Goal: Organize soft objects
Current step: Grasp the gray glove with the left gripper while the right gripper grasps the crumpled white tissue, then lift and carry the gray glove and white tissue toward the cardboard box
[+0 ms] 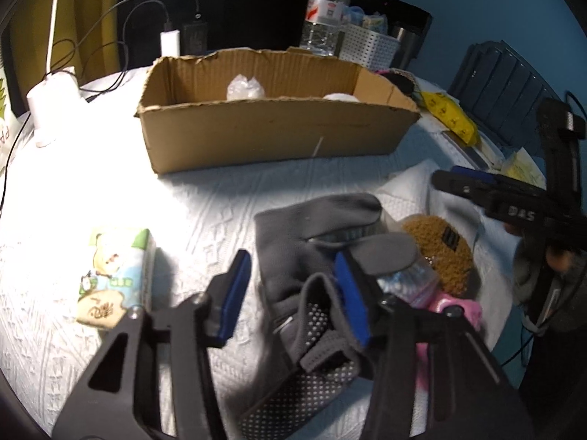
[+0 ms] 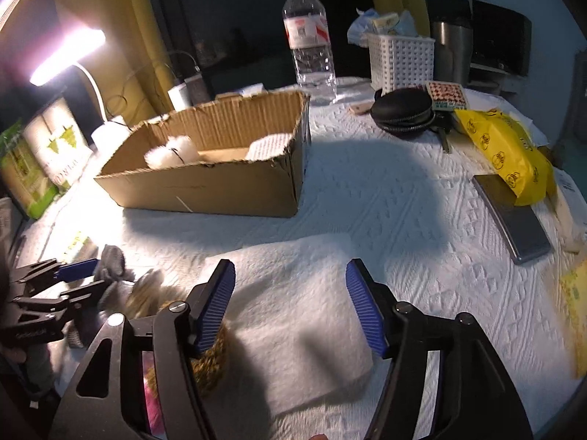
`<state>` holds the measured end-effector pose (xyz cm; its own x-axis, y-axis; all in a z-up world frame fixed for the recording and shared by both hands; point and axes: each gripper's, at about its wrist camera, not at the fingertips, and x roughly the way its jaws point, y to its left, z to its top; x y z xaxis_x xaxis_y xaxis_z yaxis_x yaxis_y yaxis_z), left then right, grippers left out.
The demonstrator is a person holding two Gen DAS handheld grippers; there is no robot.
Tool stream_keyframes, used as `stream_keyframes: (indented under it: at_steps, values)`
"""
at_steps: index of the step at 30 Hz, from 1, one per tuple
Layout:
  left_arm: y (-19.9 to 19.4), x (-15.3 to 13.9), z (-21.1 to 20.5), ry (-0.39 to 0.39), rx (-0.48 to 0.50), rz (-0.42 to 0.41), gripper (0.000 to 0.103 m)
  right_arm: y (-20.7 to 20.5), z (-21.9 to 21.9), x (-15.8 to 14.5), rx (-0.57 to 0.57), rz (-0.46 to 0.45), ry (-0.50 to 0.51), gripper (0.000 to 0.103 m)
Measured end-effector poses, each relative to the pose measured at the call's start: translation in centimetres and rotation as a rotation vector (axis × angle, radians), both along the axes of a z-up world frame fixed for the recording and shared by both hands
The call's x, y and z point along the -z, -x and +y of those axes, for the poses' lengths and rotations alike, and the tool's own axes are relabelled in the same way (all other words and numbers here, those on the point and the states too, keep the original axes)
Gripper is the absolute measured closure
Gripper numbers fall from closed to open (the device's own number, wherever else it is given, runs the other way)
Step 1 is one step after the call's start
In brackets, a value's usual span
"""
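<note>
**Grey glove next in line as soft goods head for the box**

A limp grey fleece glove (image 1: 312, 253) lies crumpled near the front of the desk (image 1: 205, 201), its palm side studded with pale grip dots. It looks light and floppy, likely to sag and trail from any single pinch; the bunched cuff or a doubled fold near its middle seems the surest place to take hold, since the dotted side should resist slipping. The left tongs (image 1: 293, 293) stand narrowed over it, one blue pad against the fabric and the other clear of it, so nothing is clamped. Just beside the glove sit a brown knitted round piece (image 1: 438, 253), a pink item (image 1: 466, 310) and a small clear bag, all on a white paper towel (image 2: 293, 293). The right tongs (image 2: 290, 308) hang wide and empty above that towel. A printed tissue pack (image 1: 113, 275) lies to the glove's left. Behind, well apart, an open cardboard box (image 1: 271, 135) already holds white soft items.
</note>
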<state>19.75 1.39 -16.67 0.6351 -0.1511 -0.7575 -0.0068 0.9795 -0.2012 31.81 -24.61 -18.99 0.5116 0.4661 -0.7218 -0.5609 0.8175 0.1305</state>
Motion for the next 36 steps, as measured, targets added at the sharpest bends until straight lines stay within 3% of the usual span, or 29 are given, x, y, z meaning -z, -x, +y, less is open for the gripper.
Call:
stream_keyframes:
  at_steps: [3, 5, 9, 12, 14, 17, 36]
  values:
    - [0.1, -0.1, 0.0, 0.001, 0.008, -0.006, 0.066, -0.3, 1.2, 1.3, -0.015, 0.03, 0.036, 0.036]
    - [0.2, -0.2, 0.2, 0.014, 0.0, -0.013, 0.075, -0.1, 1.9, 1.7, -0.02, 0.005, 0.06, 0.035]
    - [0.4, -0.4, 0.9, 0.047, -0.005, -0.021, 0.08, 0.2, 2.6, 1.9, -0.031, -0.018, 0.102, 0.036]
    - [0.7, -0.7, 1.1, 0.048, -0.001, -0.04, 0.082, 0.4, 2.8, 1.9, -0.03, -0.046, 0.129, 0.056]
    - [0.9, -1.1, 1.2, 0.044, -0.003, -0.057, 0.082, 0.4, 2.6, 1.8, -0.029, -0.047, 0.114, 0.079]
    - [1.5, -2.0, 1.5, 0.042, -0.004, -0.087, 0.082, 0.4, 2.3, 1.6, -0.024, -0.041, 0.096, 0.091]
    - [2.5, -7.4, 4.5, -0.006, -0.069, -0.249, 0.082, 3.4, 1.8, -5.5, -0.067, -0.165, -0.036, 0.093]
